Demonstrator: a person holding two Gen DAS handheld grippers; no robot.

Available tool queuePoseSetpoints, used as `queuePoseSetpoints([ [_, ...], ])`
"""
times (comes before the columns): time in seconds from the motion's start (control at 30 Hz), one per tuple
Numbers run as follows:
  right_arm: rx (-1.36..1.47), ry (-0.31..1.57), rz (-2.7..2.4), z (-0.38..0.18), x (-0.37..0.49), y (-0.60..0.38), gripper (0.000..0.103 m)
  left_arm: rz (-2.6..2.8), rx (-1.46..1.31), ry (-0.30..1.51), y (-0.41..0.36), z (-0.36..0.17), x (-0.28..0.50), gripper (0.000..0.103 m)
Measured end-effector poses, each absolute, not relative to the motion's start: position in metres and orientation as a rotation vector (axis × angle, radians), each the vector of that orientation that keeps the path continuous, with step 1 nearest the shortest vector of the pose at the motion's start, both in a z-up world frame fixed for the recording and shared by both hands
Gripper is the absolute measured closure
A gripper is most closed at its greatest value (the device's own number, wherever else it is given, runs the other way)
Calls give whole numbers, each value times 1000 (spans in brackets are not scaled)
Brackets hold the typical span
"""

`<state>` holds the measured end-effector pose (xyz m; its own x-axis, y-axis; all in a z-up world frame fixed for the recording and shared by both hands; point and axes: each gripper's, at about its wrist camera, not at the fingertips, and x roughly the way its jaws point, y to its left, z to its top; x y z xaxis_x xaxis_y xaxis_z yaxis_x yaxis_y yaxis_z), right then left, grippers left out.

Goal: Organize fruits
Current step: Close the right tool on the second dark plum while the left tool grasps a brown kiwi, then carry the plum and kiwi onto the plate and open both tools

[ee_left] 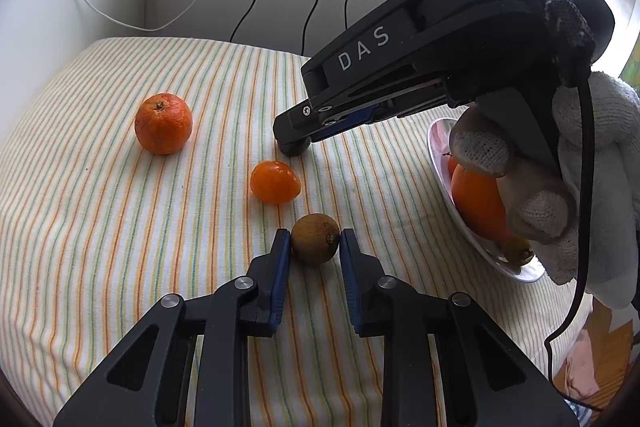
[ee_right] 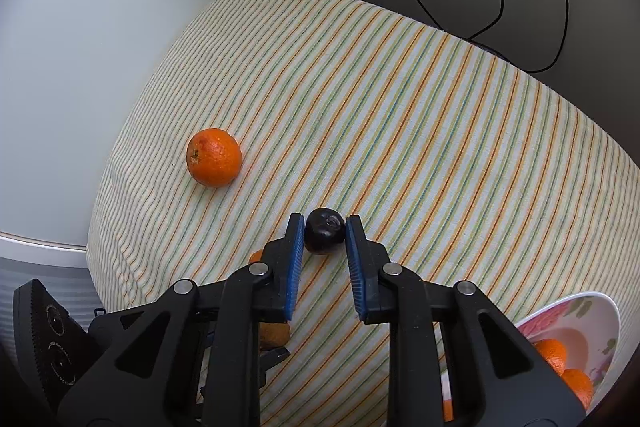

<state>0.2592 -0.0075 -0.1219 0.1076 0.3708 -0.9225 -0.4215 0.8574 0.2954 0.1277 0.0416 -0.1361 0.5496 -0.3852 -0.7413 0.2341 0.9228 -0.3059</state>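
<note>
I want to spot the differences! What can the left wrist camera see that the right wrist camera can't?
Only the left wrist camera shows the left gripper shut on a brown kiwi, a small orange lying whole beside it, and a gloved hand holding the right gripper. Only the right wrist camera shows the dark plum that the right gripper is shut on. Both show the big orange, the striped cloth and the plate holding oranges.

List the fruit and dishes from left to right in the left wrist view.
Large orange → small orange → kiwi held in the left tool → plate with fruit.
</note>
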Motion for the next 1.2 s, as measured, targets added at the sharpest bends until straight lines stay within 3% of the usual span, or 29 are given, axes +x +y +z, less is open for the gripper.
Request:
queuePoseSetpoints([
  [0.77,40,1166,591,-42,221,-116,82,-417,-185,832,33,-87,119,80],
  [1.2,102,1139,470,-35,218,-210,82,-496,-184,816,-17,-68,152,80],
])
